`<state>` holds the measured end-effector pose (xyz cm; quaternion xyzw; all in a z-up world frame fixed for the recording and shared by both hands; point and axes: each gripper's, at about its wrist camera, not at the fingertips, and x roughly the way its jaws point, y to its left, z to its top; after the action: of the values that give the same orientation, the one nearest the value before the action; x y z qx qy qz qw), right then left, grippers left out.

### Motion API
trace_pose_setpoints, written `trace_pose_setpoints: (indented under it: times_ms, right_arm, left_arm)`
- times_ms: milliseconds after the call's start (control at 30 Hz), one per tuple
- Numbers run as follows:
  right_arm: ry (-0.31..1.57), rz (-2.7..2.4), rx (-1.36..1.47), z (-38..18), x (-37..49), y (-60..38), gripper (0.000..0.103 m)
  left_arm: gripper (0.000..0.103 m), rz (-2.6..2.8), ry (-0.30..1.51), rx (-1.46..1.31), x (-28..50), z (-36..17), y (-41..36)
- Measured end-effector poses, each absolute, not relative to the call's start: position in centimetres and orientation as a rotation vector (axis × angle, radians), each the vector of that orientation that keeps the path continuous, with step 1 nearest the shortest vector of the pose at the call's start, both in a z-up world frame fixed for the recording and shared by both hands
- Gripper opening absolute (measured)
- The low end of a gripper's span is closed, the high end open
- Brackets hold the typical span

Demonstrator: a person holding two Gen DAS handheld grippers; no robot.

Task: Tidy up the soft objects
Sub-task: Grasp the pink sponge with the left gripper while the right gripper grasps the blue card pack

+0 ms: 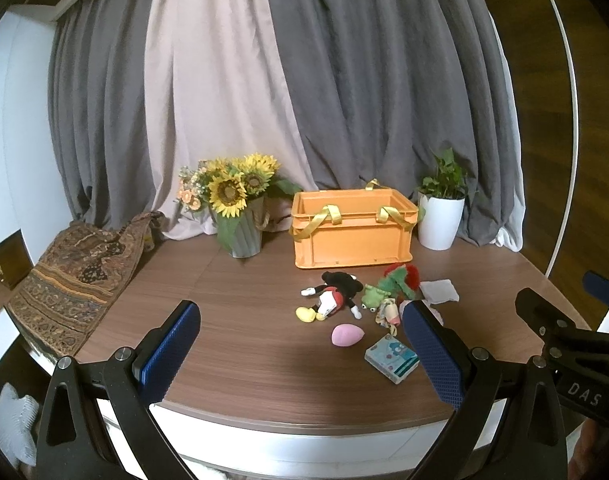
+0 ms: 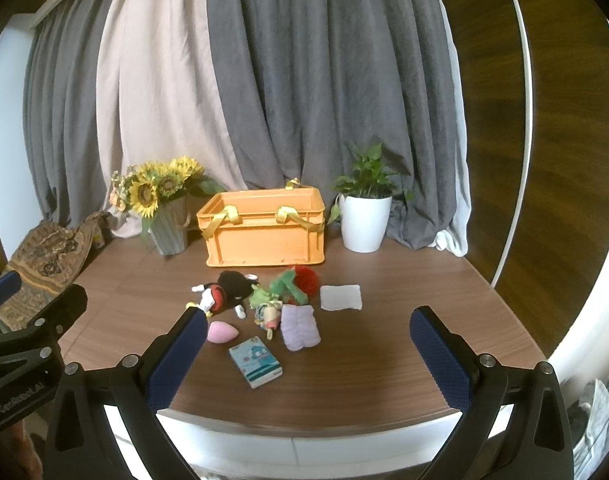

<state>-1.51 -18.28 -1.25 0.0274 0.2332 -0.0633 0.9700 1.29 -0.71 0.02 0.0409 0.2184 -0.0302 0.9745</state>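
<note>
An orange crate (image 1: 352,236) (image 2: 264,234) with yellow straps stands at the back of the wooden table. In front of it lie a mouse plush (image 1: 334,294) (image 2: 226,292), a green frog toy with red parts (image 1: 388,286) (image 2: 288,286), a small doll (image 2: 269,316), a pink egg-shaped sponge (image 1: 347,335) (image 2: 222,332), a lilac folded cloth (image 2: 300,326), a white cloth (image 2: 341,297) (image 1: 438,291) and a tissue pack (image 1: 391,358) (image 2: 255,367). My left gripper (image 1: 300,356) and right gripper (image 2: 308,356) hover open and empty over the table's near edge.
A sunflower vase (image 1: 240,208) (image 2: 164,204) stands left of the crate, a white potted plant (image 1: 442,208) (image 2: 366,208) to its right. A patterned fabric bag (image 1: 72,276) lies at the table's left edge. Grey and beige curtains hang behind.
</note>
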Motion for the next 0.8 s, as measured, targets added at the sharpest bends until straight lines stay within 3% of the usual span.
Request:
trace_pose_setpoints:
  times_ms: [467,800]
  right_arm:
    - [0.575,-0.153,0.031,-5.5,4.0,-15.4,0.103]
    - [0.724,-0.21,-0.004,-10.3,8.9,-13.7,0.103]
  left_arm:
    - [0.099,-0.214,0.49,0.24,8.4,-4.3,0.5]
    - [0.082,-0.403,0.571,0.433,14.9,-9.9,0.1]
